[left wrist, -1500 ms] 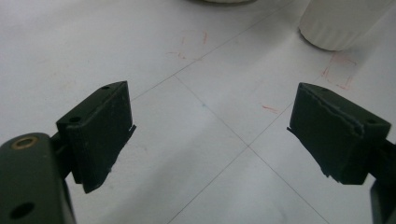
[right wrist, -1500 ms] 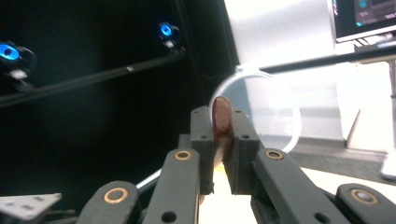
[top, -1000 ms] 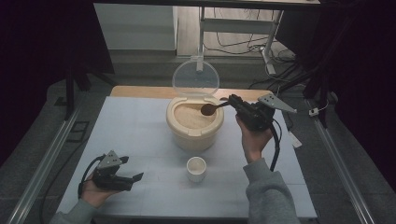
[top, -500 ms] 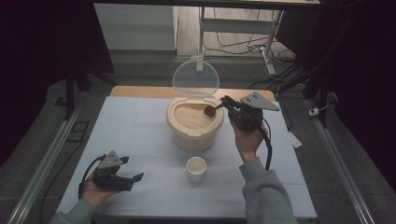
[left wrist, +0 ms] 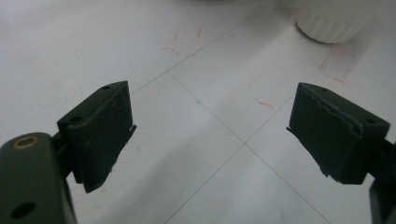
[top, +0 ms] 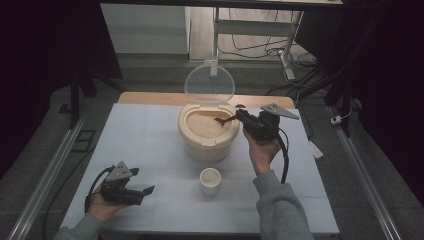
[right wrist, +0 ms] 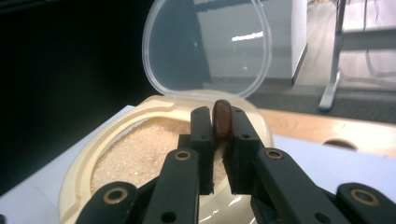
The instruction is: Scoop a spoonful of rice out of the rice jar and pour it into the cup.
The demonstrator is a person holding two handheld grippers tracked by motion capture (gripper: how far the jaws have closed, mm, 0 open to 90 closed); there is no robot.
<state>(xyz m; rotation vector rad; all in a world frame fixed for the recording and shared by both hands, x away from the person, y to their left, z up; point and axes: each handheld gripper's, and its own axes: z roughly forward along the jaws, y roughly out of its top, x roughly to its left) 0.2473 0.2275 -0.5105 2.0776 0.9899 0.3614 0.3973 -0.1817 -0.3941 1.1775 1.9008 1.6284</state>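
Observation:
A cream tub (top: 207, 145) of rice (top: 204, 125) stands mid-table with its clear lid (top: 209, 82) hinged up at the back. My right gripper (top: 241, 116) reaches in from the tub's right rim, shut on the handle of a brown spoon (top: 225, 120) whose bowl is down at the rice surface. In the right gripper view the spoon (right wrist: 222, 119) stands edge-on between the pads (right wrist: 201, 135), over the rice (right wrist: 140, 149) and in front of the lid (right wrist: 208, 46). A small white cup (top: 210, 181) sits in front of the tub. My left gripper (top: 145, 192) rests open on the table at the front left.
The white table (top: 150, 135) has faint red marks and thin grid lines. In the left gripper view the cup's base (left wrist: 334, 21) is at the top right, beyond the open jaws. A wooden board (top: 150, 98) and metal stand legs (top: 290, 55) lie behind the table.
My right gripper has sunk and shifted slightly left with the spoon, bringing its bowl down into the rice. The left gripper has stayed where it was.

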